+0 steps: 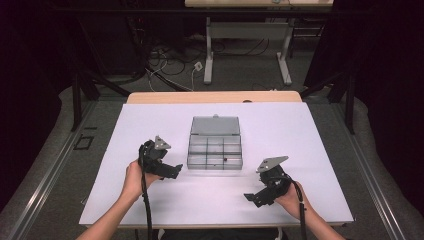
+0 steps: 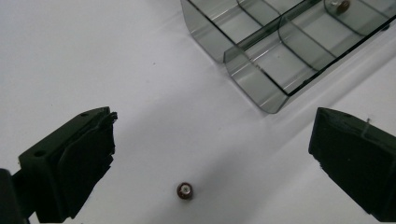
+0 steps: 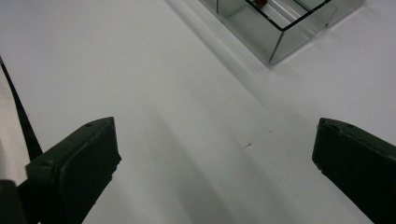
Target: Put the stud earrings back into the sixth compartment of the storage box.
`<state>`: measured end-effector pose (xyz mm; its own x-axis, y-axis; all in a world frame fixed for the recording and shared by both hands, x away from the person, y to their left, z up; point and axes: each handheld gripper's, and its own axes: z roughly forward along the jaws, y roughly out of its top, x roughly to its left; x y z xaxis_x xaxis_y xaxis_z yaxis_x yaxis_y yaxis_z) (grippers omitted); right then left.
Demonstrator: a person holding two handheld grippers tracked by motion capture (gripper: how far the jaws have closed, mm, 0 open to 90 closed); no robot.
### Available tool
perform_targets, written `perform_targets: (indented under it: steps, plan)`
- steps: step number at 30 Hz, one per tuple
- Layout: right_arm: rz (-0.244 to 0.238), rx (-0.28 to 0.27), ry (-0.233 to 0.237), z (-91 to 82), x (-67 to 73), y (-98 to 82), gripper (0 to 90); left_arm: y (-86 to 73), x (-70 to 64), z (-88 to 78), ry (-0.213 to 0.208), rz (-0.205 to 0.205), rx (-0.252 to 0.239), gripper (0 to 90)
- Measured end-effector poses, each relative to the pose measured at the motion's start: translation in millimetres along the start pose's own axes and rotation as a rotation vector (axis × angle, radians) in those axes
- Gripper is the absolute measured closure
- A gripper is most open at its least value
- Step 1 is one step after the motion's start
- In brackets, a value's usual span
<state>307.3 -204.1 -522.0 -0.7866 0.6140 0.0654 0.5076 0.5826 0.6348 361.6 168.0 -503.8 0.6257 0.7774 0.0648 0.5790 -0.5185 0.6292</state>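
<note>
Between the wide-apart jaws of the left gripper (image 2: 205, 154), a small brown bead (image 2: 185, 190) lies loose on the white tabletop (image 1: 150, 125), just short of the clear compartment box (image 2: 280, 51). It is tiny and round, so a slightly off-centre closing would likely squirt it sideways or roll it under a jaw; pressing too low could scrape the pads on the surface. 1 similar bead (image 2: 340, 5) already sits in a far compartment. The right gripper (image 1: 260, 192) hovers with its jaws apart too, holding nothing, near the box's other side. Around the table, the room is dark, with grey carpet (image 1: 45, 175), tangled cables (image 1: 165, 62) and a second desk frame (image 1: 247, 35) behind.
</note>
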Motion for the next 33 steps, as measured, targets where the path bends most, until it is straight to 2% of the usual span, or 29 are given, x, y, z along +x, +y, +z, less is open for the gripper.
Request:
perform_targets:
  steps: [4,9,12,17,19,27,33]
  plan:
    - [0.006,0.005,0.008,-0.2,0.1,-0.1,0.4,-4.5,3.8,1.4,0.001,0.006,0.015,8.2]
    - [0.002,0.005,0.001,-0.8,-0.6,-0.5,0.4,-9.3,8.8,3.2,0.01,0.002,0.036,6.6]
    - [0.003,0.005,0.001,-1.0,-0.2,-0.4,0.4,-12.2,11.2,4.7,0.01,0.002,0.053,8.5]
    - [0.004,0.004,0.001,-1.3,-0.1,-0.5,0.4,-15.1,11.4,9.1,-0.011,0.028,0.083,26.1]
    - [-0.001,0.0,-0.001,-1.3,-0.6,-0.7,0.5,-15.6,10.9,11.2,-0.018,0.036,0.096,29.9]
    - [-0.001,0.002,0.001,-1.3,-0.7,-0.8,0.5,-19.5,13.4,15.0,-0.049,0.035,0.128,53.5]
    - [-0.001,0.003,0.001,-1.4,-0.7,-0.8,0.5,-20.9,15.7,17.4,-0.062,0.03,0.154,64.4]
